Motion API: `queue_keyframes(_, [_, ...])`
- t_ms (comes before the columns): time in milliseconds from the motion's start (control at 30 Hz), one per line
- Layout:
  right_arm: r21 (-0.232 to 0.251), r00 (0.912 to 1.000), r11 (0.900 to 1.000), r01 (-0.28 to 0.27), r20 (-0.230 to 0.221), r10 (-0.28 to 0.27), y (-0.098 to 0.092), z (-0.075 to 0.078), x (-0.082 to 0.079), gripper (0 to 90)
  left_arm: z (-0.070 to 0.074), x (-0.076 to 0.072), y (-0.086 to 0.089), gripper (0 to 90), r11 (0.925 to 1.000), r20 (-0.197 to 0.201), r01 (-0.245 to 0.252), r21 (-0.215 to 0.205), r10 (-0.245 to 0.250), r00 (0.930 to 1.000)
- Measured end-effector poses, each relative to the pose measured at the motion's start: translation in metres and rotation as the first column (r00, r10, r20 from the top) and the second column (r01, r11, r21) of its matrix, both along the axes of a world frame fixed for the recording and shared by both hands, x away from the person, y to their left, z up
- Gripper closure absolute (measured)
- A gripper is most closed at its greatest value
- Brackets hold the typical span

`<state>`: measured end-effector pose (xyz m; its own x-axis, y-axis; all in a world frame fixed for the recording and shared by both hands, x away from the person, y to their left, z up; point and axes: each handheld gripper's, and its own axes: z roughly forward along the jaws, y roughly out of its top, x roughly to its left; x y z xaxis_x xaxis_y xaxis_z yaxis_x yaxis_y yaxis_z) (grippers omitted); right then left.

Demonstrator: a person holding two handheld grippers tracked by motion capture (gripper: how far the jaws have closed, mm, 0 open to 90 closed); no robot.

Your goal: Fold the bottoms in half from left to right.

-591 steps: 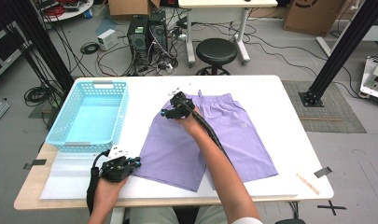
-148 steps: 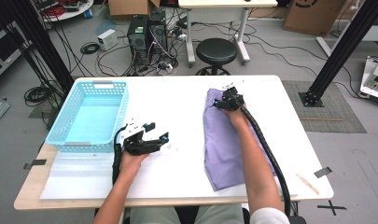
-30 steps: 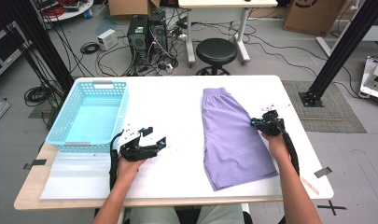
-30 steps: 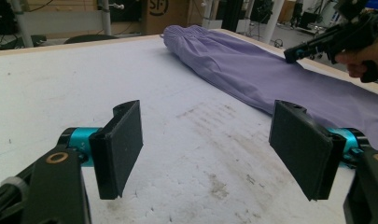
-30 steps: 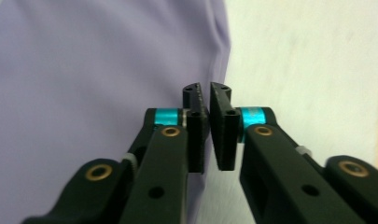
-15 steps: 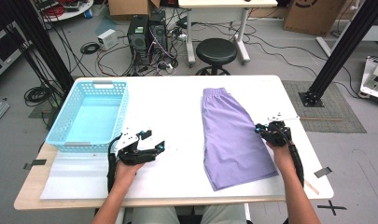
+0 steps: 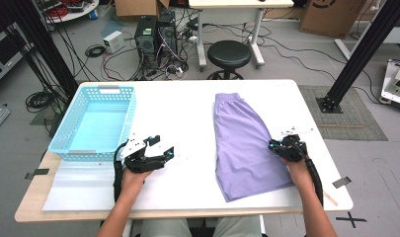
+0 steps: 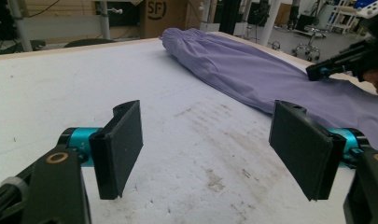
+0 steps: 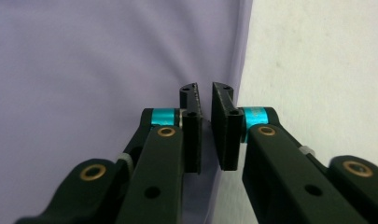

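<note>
- The folded lilac fabric shorts (image 7: 244, 140) lie on the right half of the white table (image 7: 187, 113), as one long strip from near the far edge toward the near edge, with the gathered waistband at the far end.
- The near end of the lilac fabric shorts fans out wider and stops short of the table's near edge.
- The right claw (image 7: 278, 146) sits at the right-hand edge of the shorts, about halfway along the table's right side, the person's hand behind it.
- In the right gripper view, the right claw (image 9: 206, 105) stands narrow, with only a slim gap between the jaws, which have just been opening a little; the cloth's edge runs under that gap and no fold is pinched in it.
- The left claw (image 7: 163, 149) rests over bare tabletop in the near-left part of the table, well apart from the shorts.
- In the left gripper view, the left claw (image 8: 207, 149) stands wide, with nothing between its jaws but scuffed white surface.
- A light-blue plastic mesh basket (image 7: 64, 133) stands at the table's left edge, just beyond the left claw.
- A clear plastic sheet (image 7: 79, 187) lies along the near-left corner.
</note>
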<state>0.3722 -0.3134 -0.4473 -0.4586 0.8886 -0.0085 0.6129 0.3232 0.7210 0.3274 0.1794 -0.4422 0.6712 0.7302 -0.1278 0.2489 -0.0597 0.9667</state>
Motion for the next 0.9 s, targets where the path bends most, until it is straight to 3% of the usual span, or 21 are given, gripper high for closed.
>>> queue_keyframes(67, [0.018,0.9997,1.0,0.005,0.025,-0.005,-0.003,0.003,-0.009,76.4,0.0,0.0,0.0,25.9,1.0,-0.001,-0.002,-0.003,0.002,1.0])
queue_keyframes(267, [0.04,0.9976,0.999,0.004,0.069,-0.007,-0.011,0.013,-0.031,78.8,0.002,-0.003,-0.001,25.9,1.0,0.007,0.003,-0.003,-0.003,1.0])
queue_keyframes(467, [-0.009,0.9998,1.0,-0.01,0.02,0.011,-0.014,0.002,-0.038,84.2,0.002,-0.002,-0.003,25.9,0.9999,0.007,0.011,-0.001,-0.011,0.9999])
queue_keyframes(700, [0.0,0.9998,1.0,-0.022,-0.003,0.022,-0.021,0.001,-0.052,84.1,0.002,-0.002,-0.003,25.9,1.0,0.003,0.006,-0.005,-0.006,1.0])
queue_keyframes(900, [0.063,0.9959,0.997,-0.054,0.076,0.049,-0.021,0.015,-0.074,78.7,0.002,-0.002,-0.003,25.9,1.0,0.004,0.007,-0.002,-0.007,1.0])
